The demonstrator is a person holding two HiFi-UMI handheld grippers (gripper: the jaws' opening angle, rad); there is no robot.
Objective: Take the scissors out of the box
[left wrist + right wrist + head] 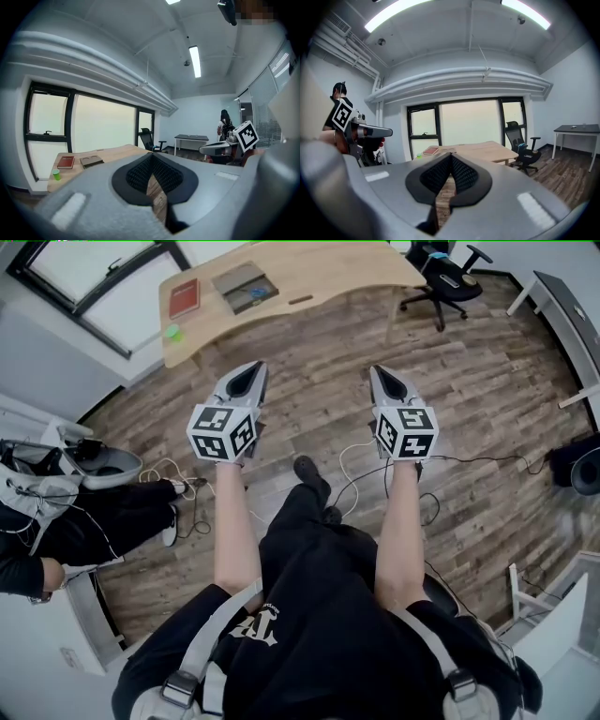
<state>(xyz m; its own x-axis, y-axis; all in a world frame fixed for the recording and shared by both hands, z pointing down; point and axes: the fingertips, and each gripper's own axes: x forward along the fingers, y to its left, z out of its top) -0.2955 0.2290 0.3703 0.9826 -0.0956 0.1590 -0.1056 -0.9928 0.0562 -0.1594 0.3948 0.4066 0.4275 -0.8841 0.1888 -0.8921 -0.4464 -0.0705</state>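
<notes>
A flat grey box lies on the wooden desk at the far side of the room; the left gripper view shows the box at the lower left. No scissors can be made out from here. Held out side by side over the plank floor, well short of the desk, are my left gripper and my right gripper. The left gripper and the right gripper are both shut, pads meeting at the tips, with nothing between them.
A red book and a green cup share the desk with the box. A black office chair stands at the desk's right end. Cables trail on the floor. Another person sits at the left. A grey table lines the right wall.
</notes>
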